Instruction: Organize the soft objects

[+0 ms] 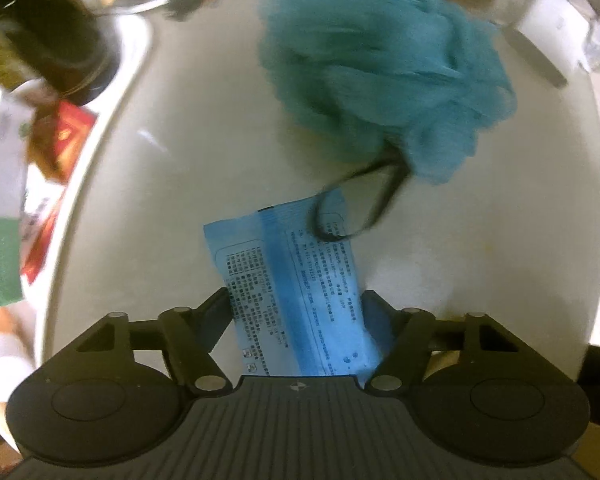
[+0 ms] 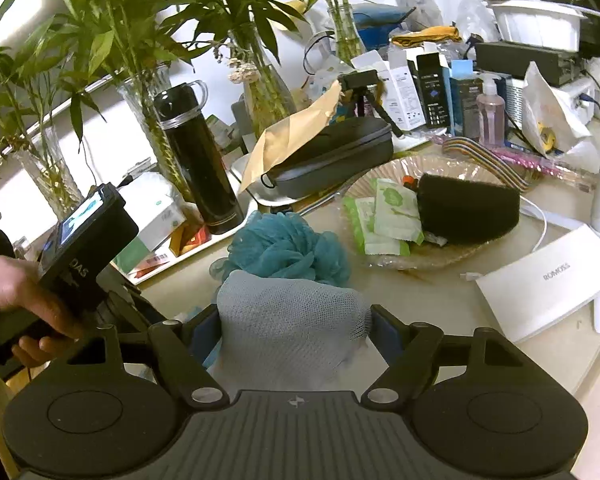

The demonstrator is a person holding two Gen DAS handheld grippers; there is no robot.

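Note:
In the left wrist view, my left gripper (image 1: pixel 298 300) points straight down at the white round table (image 1: pixel 172 184). A blue printed packet (image 1: pixel 292 280) fills the gap between its fingers, and both pads touch its edges. Just beyond lies a teal bath loofah (image 1: pixel 380 68), whose black loop cord (image 1: pixel 352 208) rests on the packet. In the right wrist view, my right gripper (image 2: pixel 294 316) is shut on a grey mesh sponge (image 2: pixel 284 296). The loofah (image 2: pixel 284 248) sits right behind it. A glass plate (image 2: pixel 432 258) holds green wipe packets (image 2: pixel 388 216) and a black sponge (image 2: pixel 468 208).
A hand (image 2: pixel 16 292) holds the left gripper's body at the left. A black flask (image 2: pixel 198 160), glass vases of bamboo (image 2: pixel 148 112), a grey zip case (image 2: pixel 332 156) and boxes crowd the back. A white box (image 2: pixel 548 280) lies at the right.

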